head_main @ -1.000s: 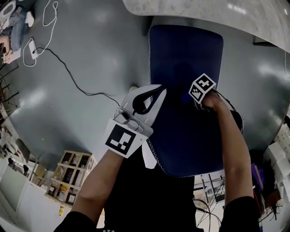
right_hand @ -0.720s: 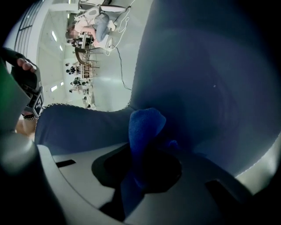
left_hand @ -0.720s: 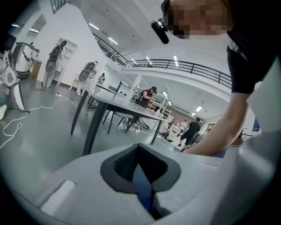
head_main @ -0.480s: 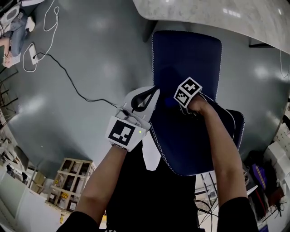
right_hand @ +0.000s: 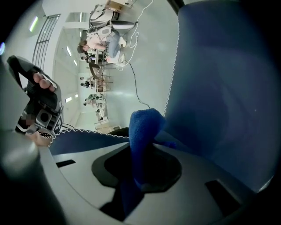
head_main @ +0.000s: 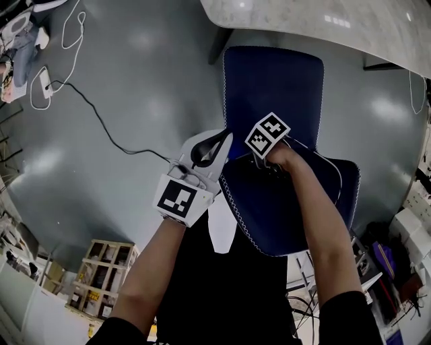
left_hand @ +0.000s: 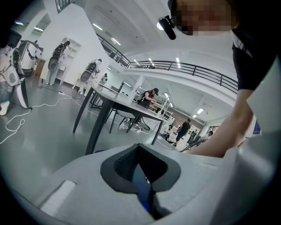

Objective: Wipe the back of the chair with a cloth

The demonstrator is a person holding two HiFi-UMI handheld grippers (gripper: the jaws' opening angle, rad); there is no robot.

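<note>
The navy upholstered chair back (head_main: pixel 289 215), edged in white stitching, stood nearest the person, its seat pointing toward the far pale table (head_main: pixel 303 17). At the back's far face, the right gripper (right_hand: pixel 142 169) was clamped on a bunched blue terry cloth (right_hand: pixel 142 132); whether the cloth touched the fabric could not be told. The left gripper (left_hand: pixel 141 176) was closed on a thin blue sliver, apparently the back's left edge. Only a narrow fold seemed gripped, so a hard stroke could have dragged the cloth free, or the chair could have swung if the left hold slipped.
</note>
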